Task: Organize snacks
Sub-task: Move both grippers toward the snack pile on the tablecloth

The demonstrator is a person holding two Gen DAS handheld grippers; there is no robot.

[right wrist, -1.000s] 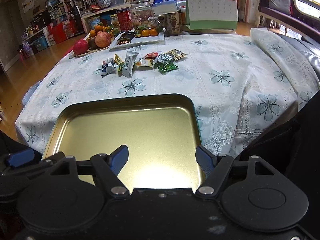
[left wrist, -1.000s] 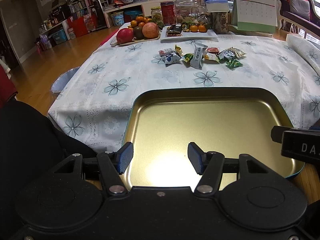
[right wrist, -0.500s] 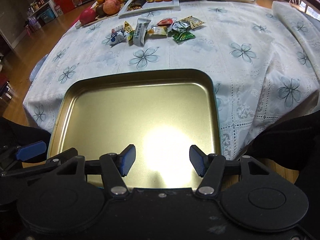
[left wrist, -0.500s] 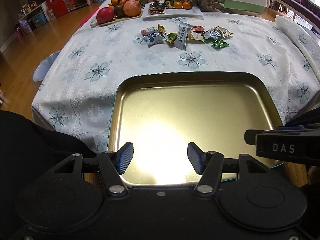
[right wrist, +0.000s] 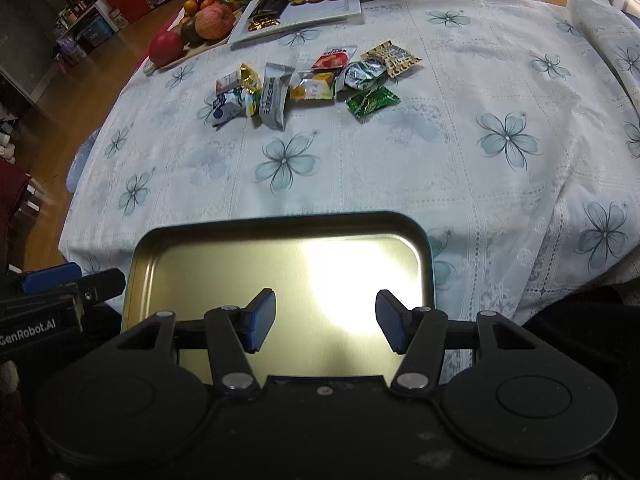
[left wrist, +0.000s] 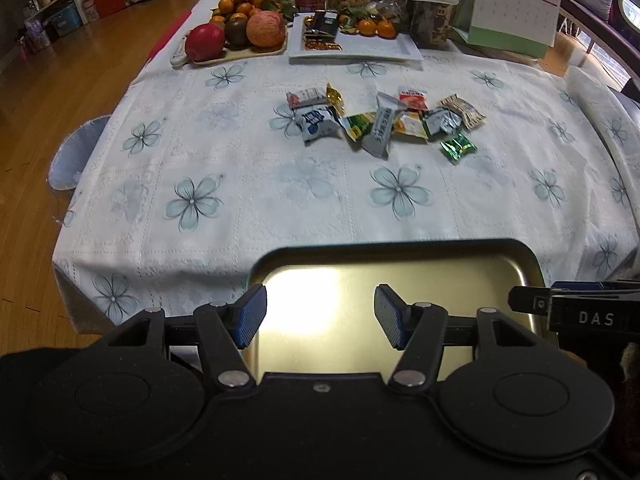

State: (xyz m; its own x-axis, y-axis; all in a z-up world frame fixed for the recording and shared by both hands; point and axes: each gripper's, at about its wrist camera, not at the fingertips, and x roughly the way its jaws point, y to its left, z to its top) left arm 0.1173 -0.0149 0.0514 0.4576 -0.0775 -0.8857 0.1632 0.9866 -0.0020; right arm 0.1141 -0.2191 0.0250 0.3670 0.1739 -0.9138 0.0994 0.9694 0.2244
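Observation:
A gold metal tray (left wrist: 400,245) lies at the near edge of the table, its inside bare; its rim (right wrist: 280,218) also shows in the right wrist view. Several wrapped snacks (left wrist: 380,120) lie in a loose heap mid-table, the same snack heap (right wrist: 308,84) beyond the tray. My left gripper (left wrist: 320,312) hovers open over the tray's left part with nothing between its fingers. My right gripper (right wrist: 326,316) hangs over the tray's right part, its jaws closing on nothing. Each wrist view catches the other gripper at its side edge.
A board of fruit (left wrist: 240,36) and a white plate (left wrist: 360,48) with sweets and oranges stand at the far edge, with jars and a desk calendar (left wrist: 516,4) behind. The flowered tablecloth (left wrist: 240,184) hangs over the left edge above the wooden floor (left wrist: 60,92).
Both grippers have moved forward and up over the tray, so the snack heap looks nearer and less of the tray shows. The right gripper's jaws have narrowed.

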